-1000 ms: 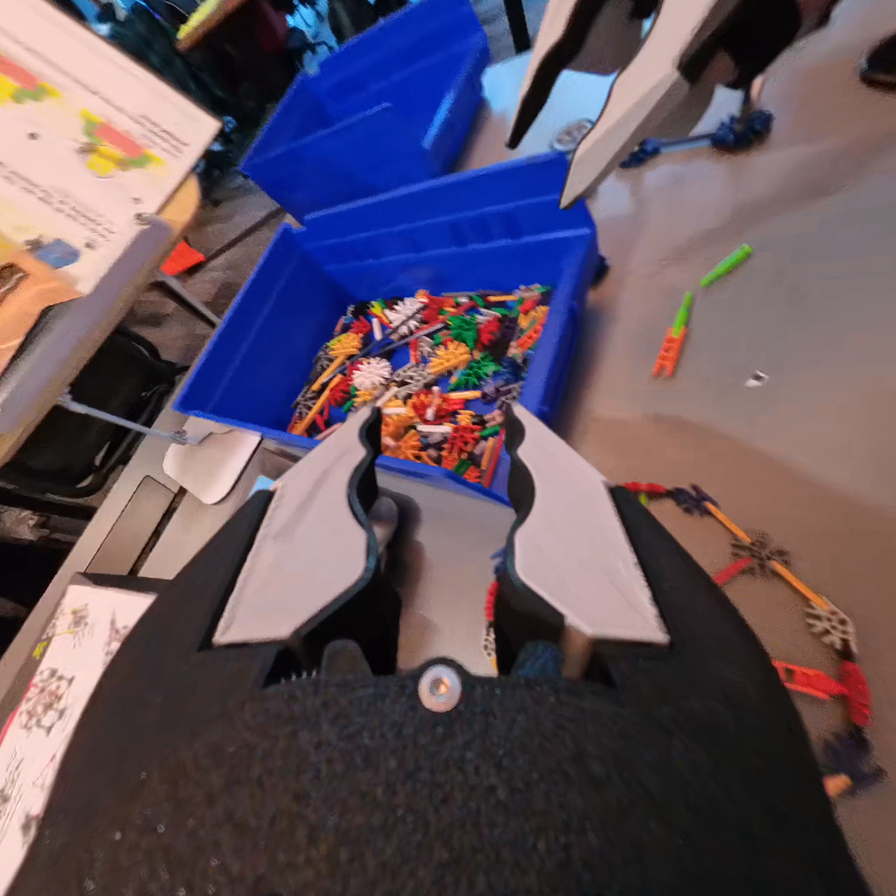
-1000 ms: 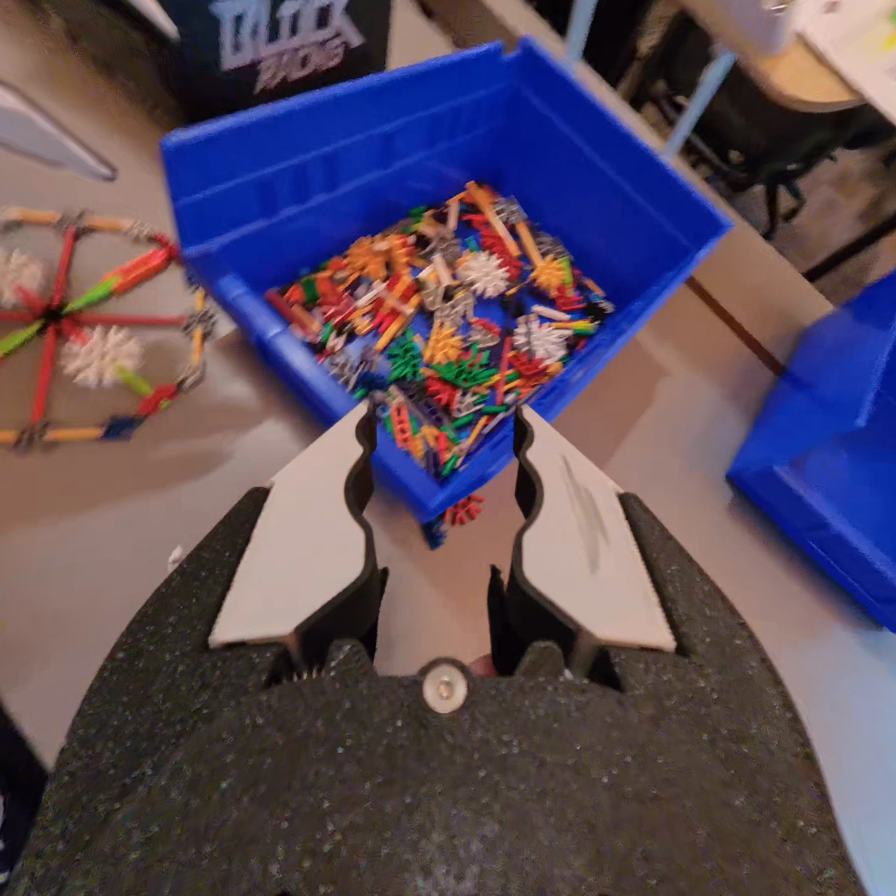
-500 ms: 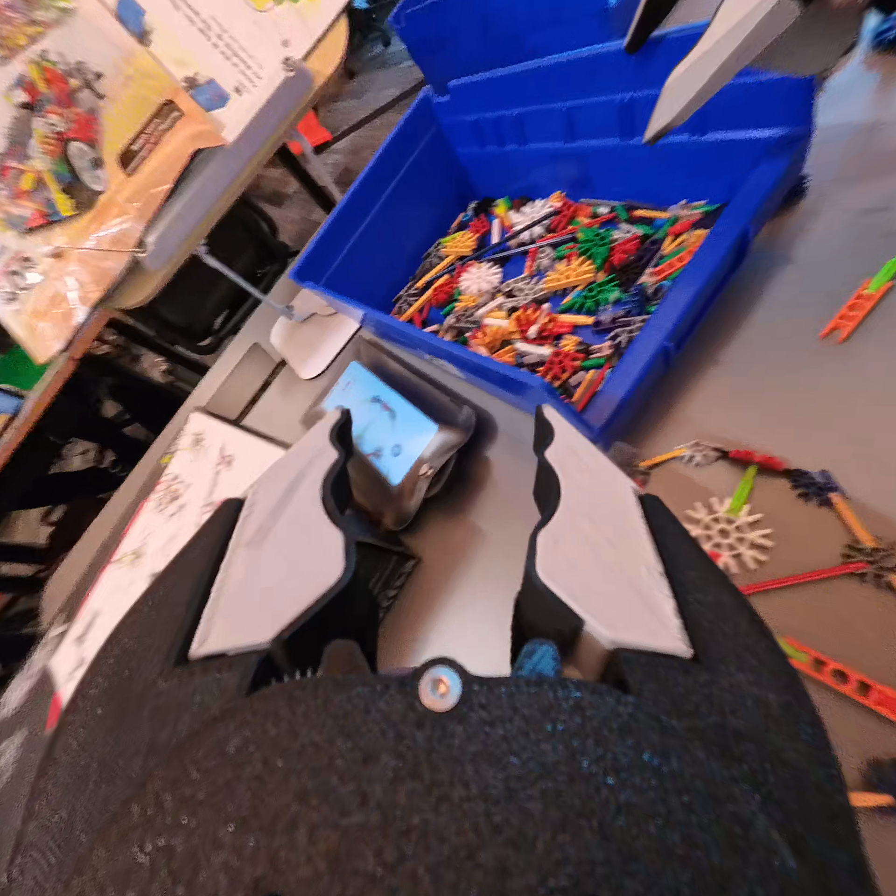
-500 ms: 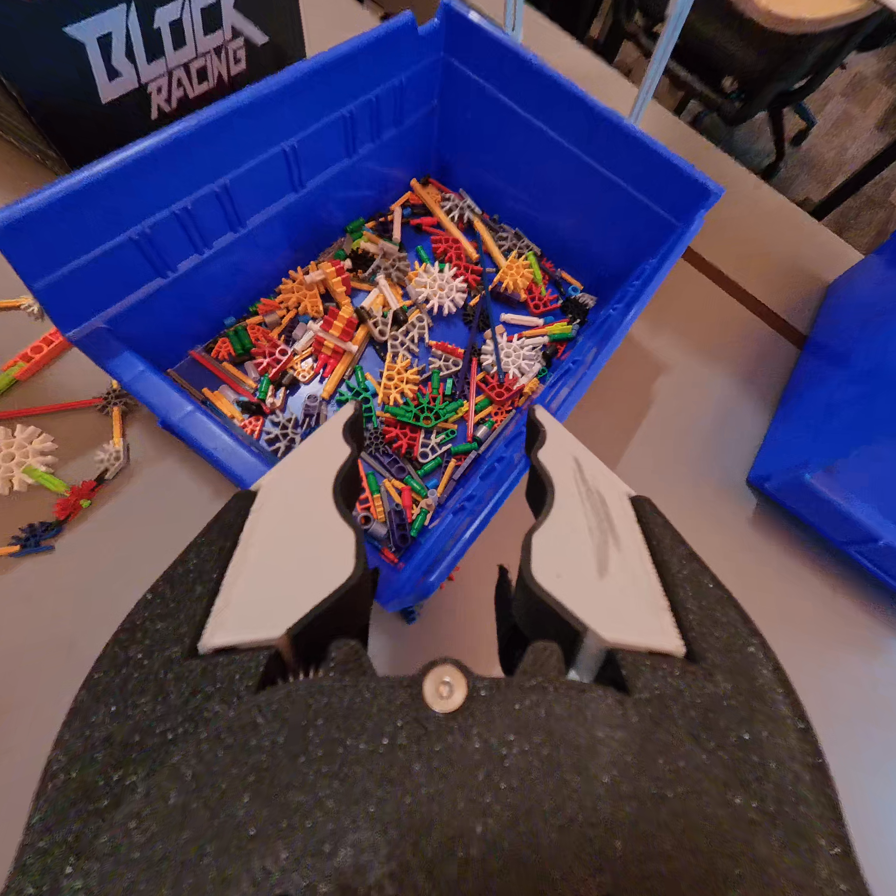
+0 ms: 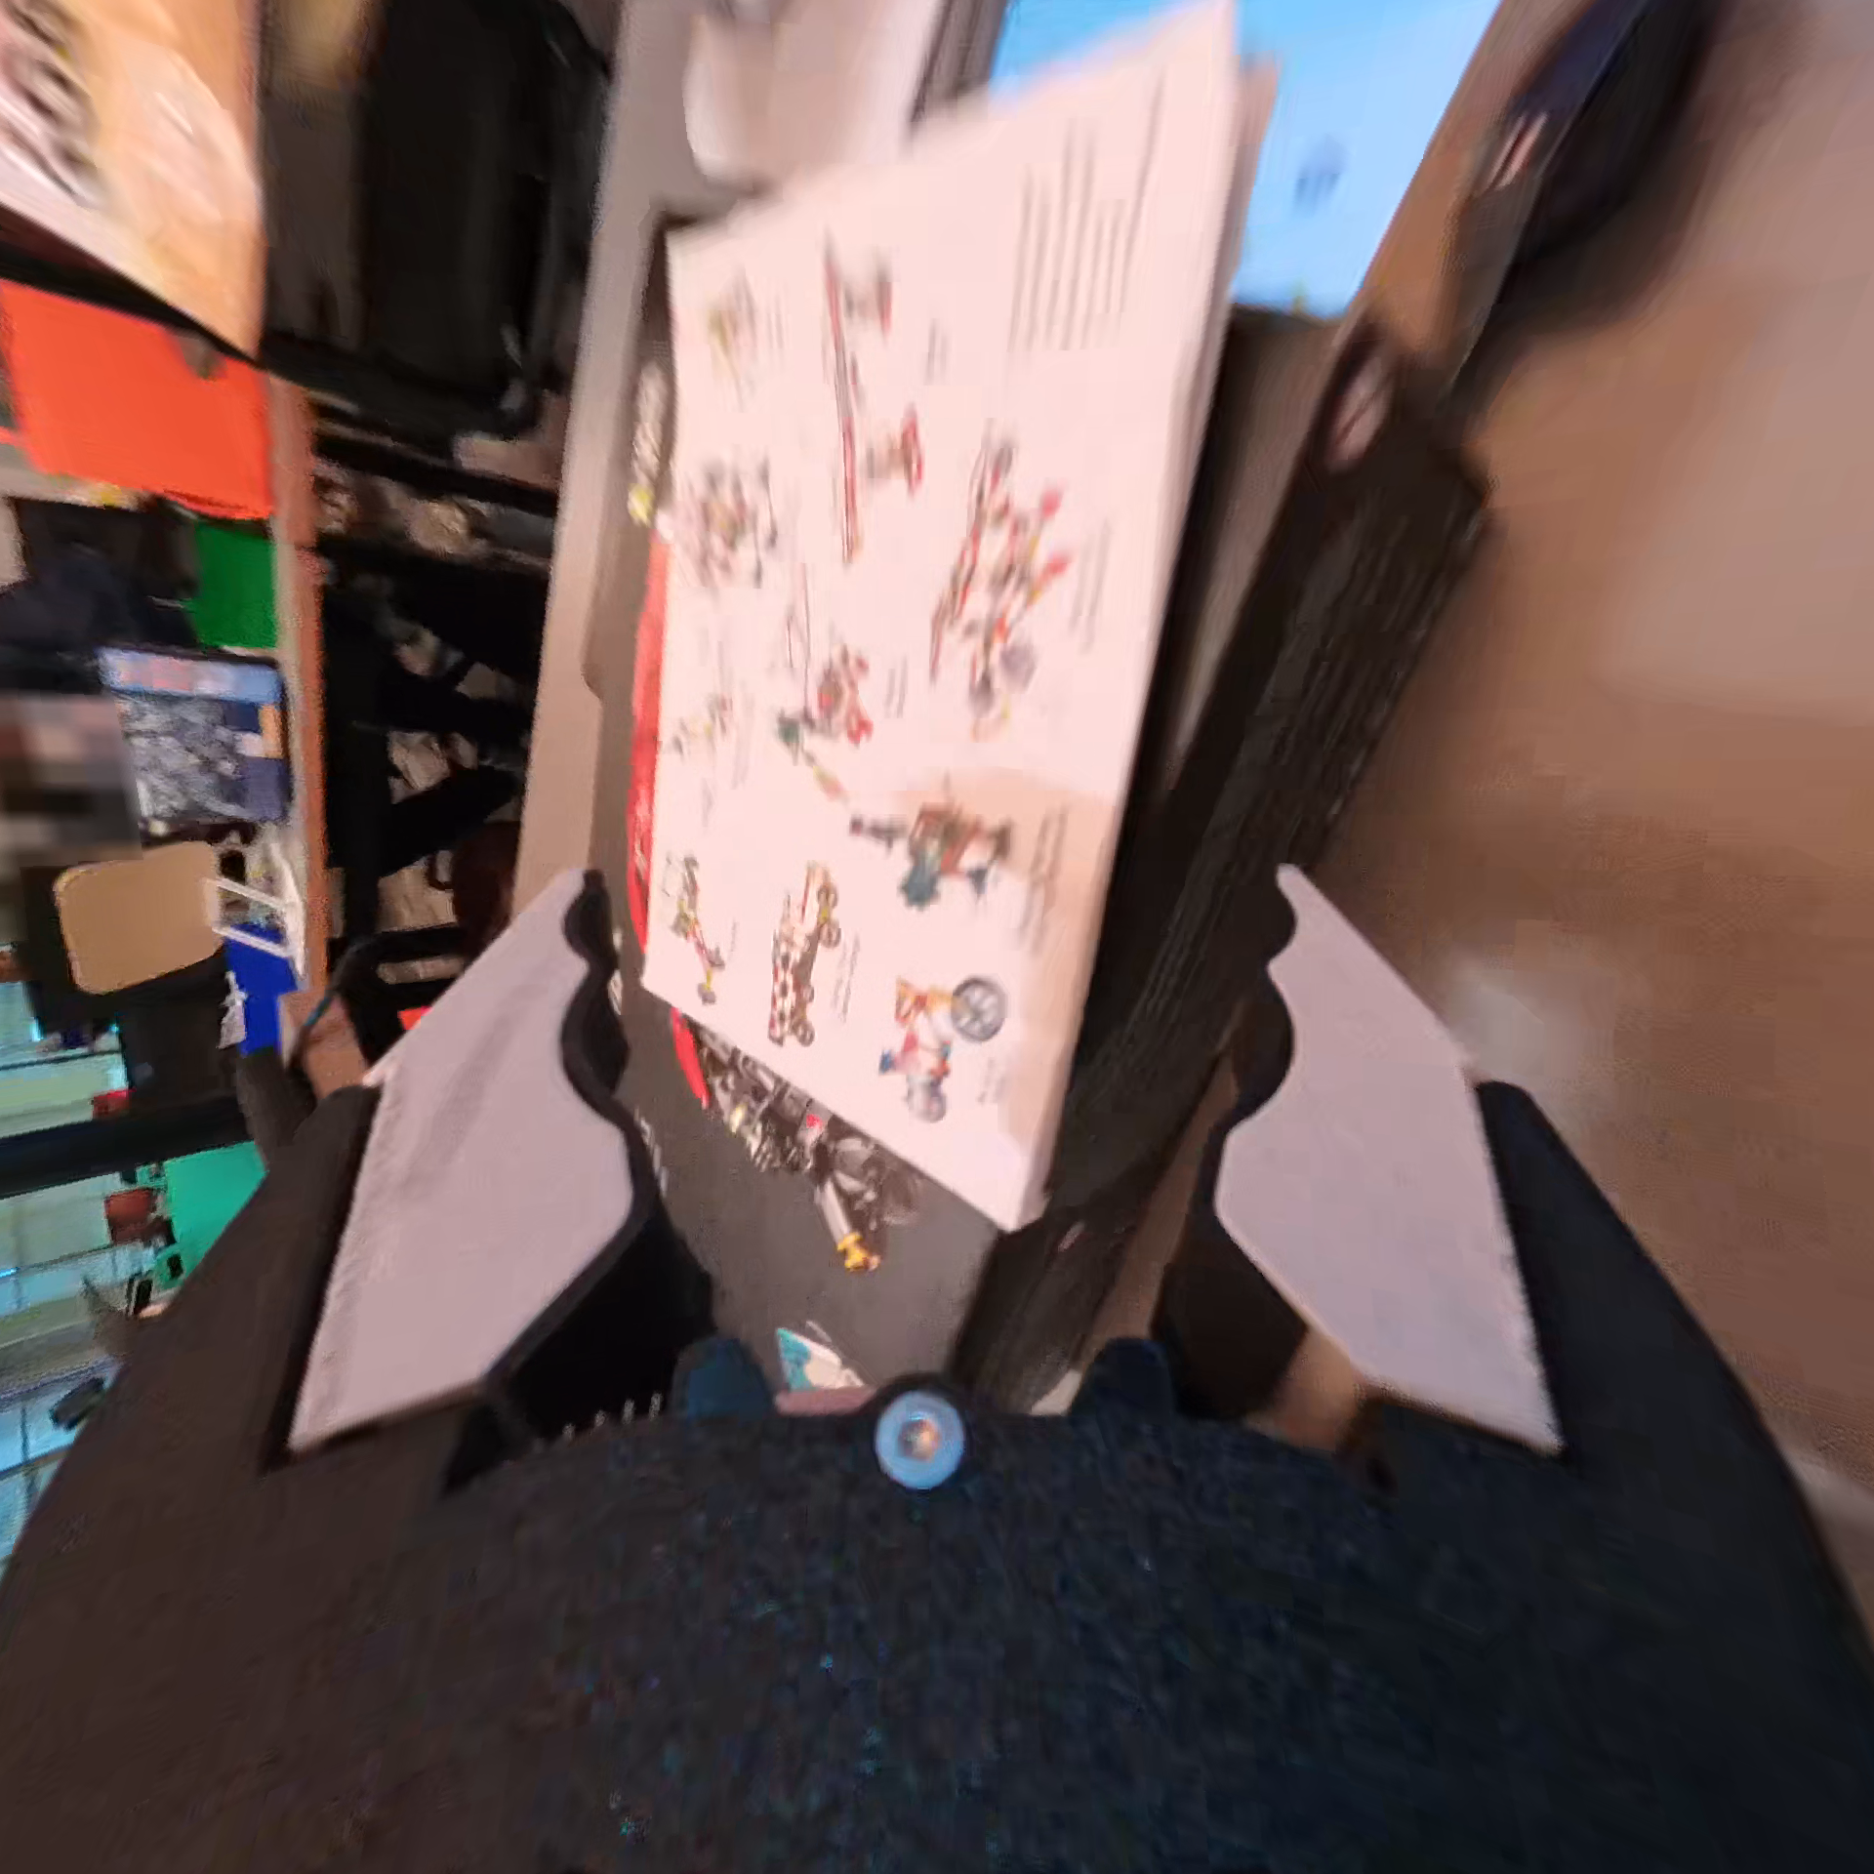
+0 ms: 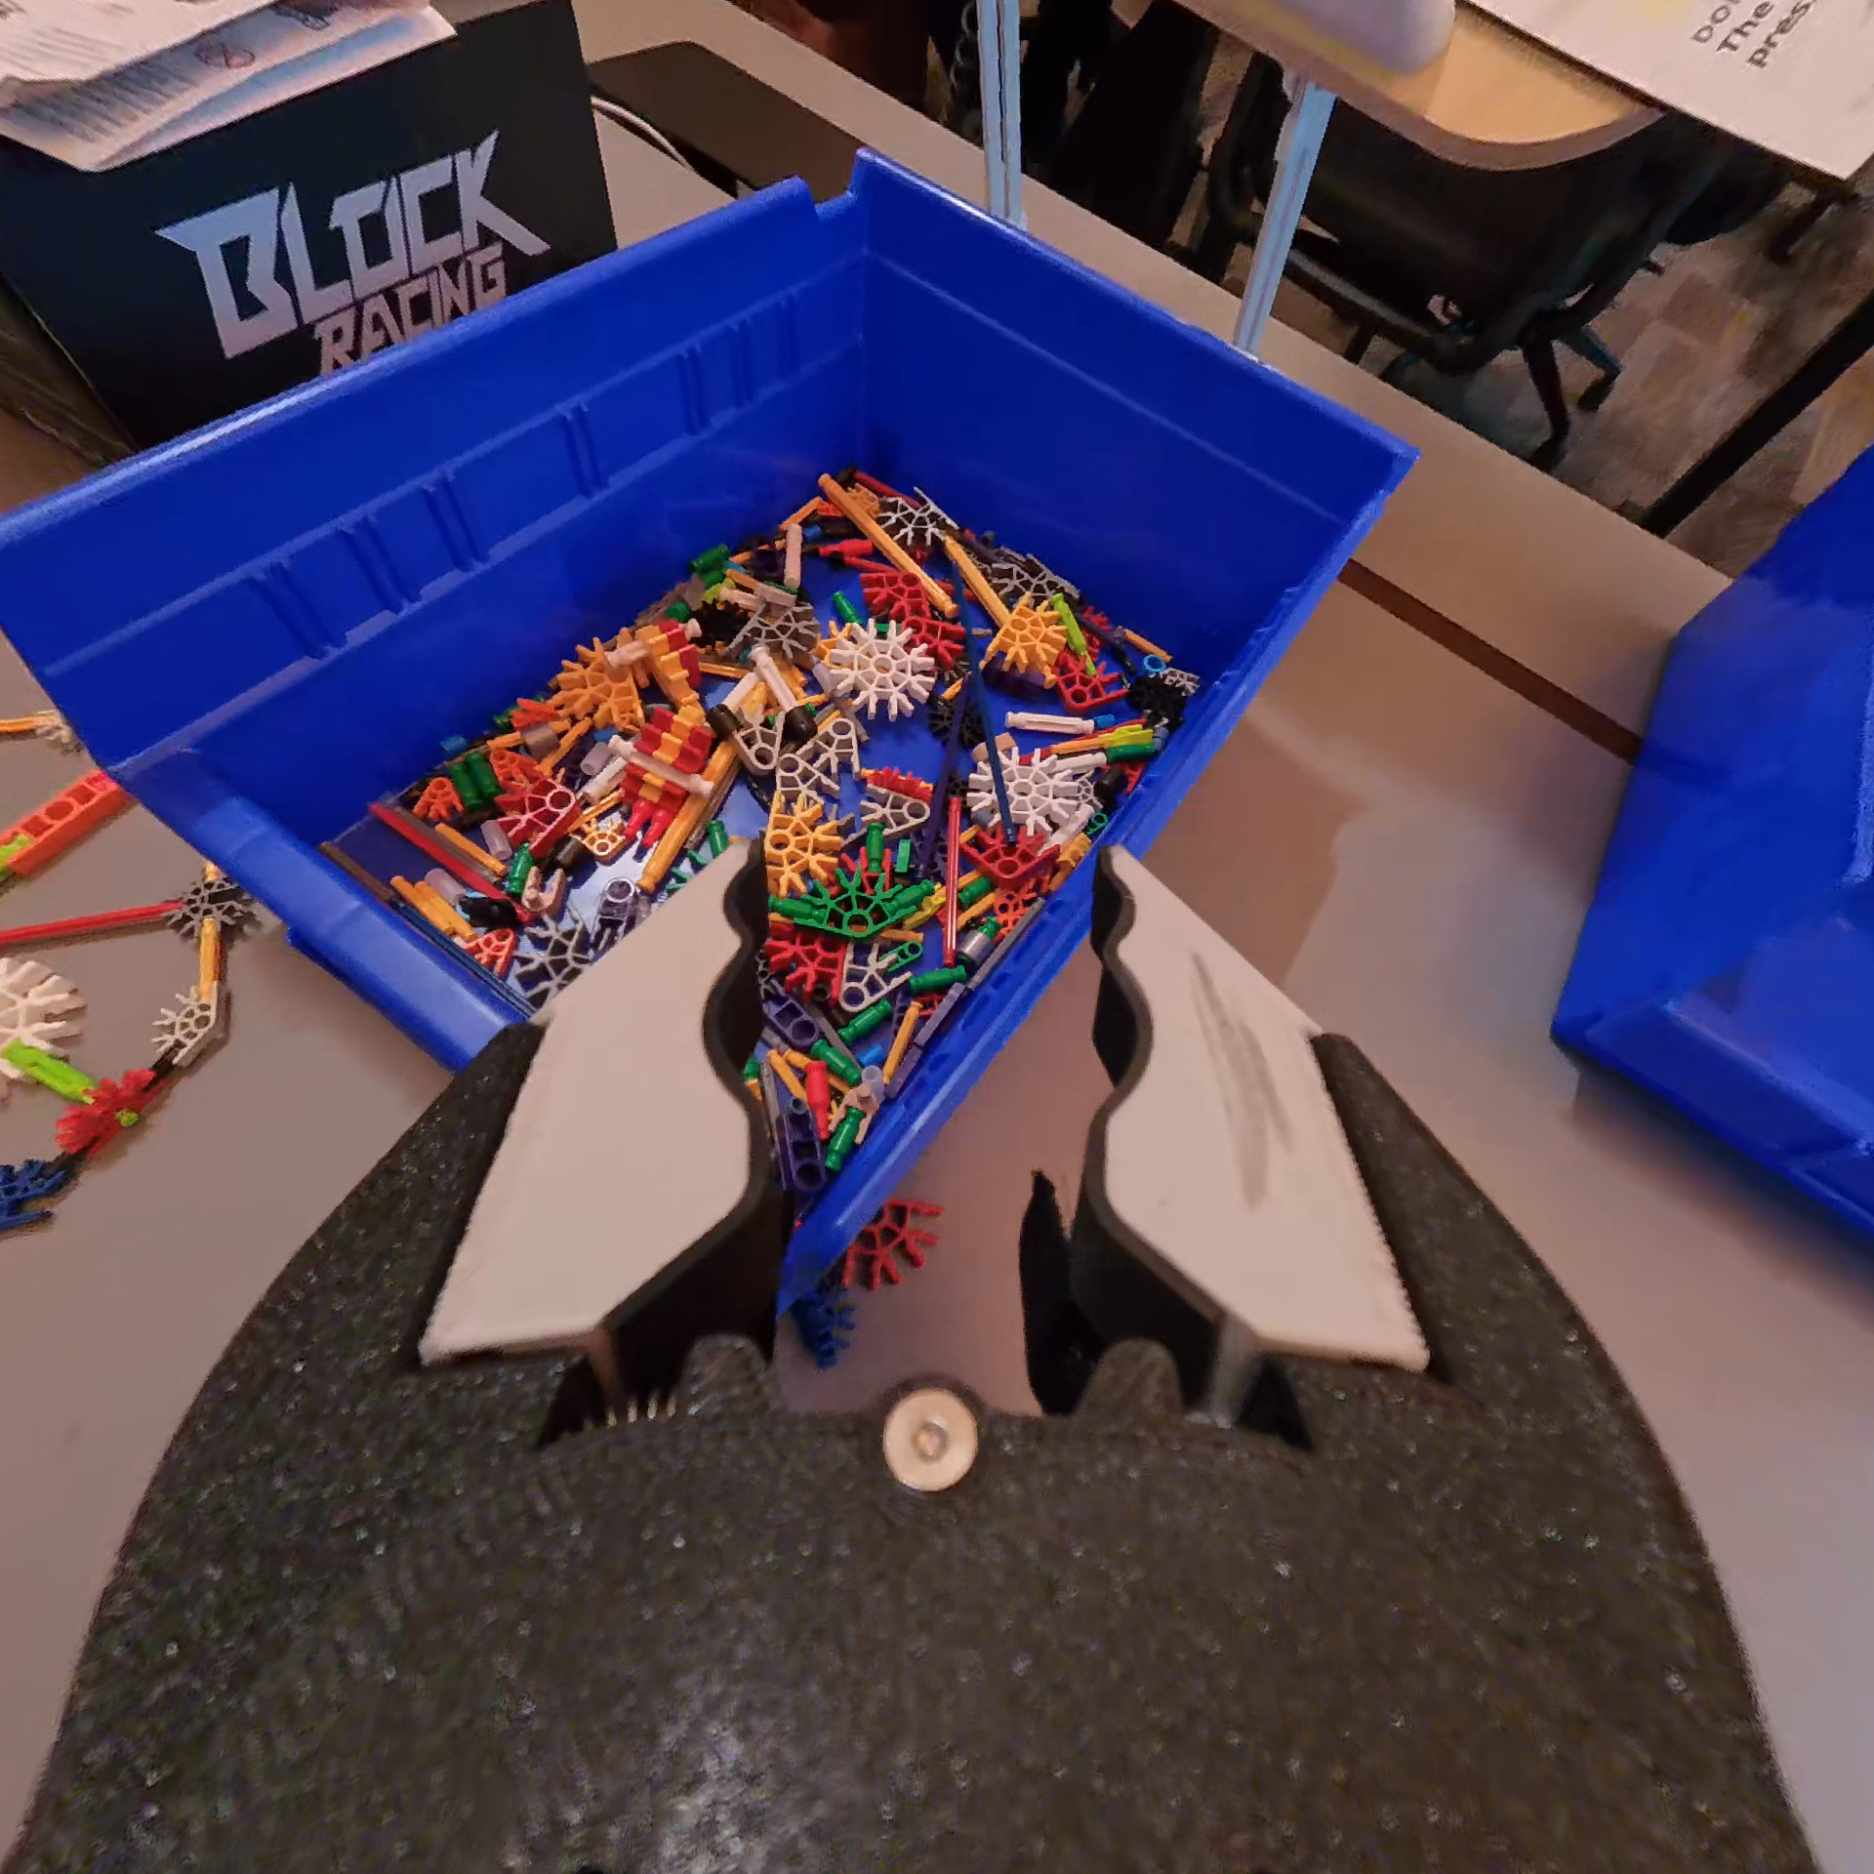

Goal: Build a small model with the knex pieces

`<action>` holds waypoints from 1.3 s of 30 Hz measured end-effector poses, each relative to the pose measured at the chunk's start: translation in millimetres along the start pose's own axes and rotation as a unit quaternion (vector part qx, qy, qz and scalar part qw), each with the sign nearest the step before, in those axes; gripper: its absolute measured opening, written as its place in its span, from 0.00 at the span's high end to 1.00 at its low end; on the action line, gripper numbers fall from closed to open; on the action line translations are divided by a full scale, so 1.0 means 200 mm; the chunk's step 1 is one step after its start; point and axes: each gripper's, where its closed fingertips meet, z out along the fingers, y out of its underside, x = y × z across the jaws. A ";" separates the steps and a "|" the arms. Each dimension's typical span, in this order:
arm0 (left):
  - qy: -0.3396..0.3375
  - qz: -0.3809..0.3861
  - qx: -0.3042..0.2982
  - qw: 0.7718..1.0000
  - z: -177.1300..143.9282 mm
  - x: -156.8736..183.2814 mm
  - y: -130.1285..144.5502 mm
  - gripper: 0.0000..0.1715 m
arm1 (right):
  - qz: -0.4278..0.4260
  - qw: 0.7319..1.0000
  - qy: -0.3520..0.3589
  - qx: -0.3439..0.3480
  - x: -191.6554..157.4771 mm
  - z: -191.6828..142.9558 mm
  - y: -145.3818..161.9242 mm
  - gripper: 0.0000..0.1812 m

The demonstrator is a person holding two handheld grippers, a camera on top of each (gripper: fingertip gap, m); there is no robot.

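My right gripper is open and empty, hovering over the near corner of a blue bin filled with small coloured rods and connector pieces. A red connector lies on the table just outside that corner. My left gripper is open wide and empty, pointing at a white printed sheet that lies on a black box. The left wrist view is blurred.
A partly built ring of rods and connectors lies left of the bin. A second blue bin stands at the right. A black printed box with papers sits behind the bin. Chairs and another table are beyond the table edge. There is about 40 cm between the tips of the two grippers. Between my right fingertips and the red connector there is roughly 11 cm.
My left gripper has swung left, away from the bin, onto the printed sheet and black box, and opened wider. My right gripper has moved closer over the bin's near corner.
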 end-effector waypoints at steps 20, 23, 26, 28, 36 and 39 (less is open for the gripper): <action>0.087 0.046 -0.008 0.995 0.49 -0.13 0.34 0.18 | 0.009 0.998 0.005 0.062 0.07 0.03 -0.02 0.70; 0.084 0.055 -0.008 0.995 0.59 -0.24 0.38 0.19 | 0.008 0.998 -0.002 0.069 0.08 0.04 -0.02 0.70; 0.086 0.058 -0.006 0.995 0.69 -0.36 0.41 0.19 | 0.010 0.997 -0.007 0.076 0.08 0.04 -0.02 0.70; 0.087 0.058 -0.005 0.995 0.77 -0.44 0.43 0.19 | 0.013 0.997 -0.009 0.080 0.08 0.04 -0.03 0.70; 0.088 0.069 0.022 0.994 1.00 -0.67 0.45 0.19 | 0.011 0.996 -0.011 0.092 0.09 0.05 -0.03 0.70; 0.090 0.075 0.030 0.993 1.05 -0.72 0.46 0.18 | 0.010 0.995 -0.011 0.095 0.09 0.05 -0.03 0.70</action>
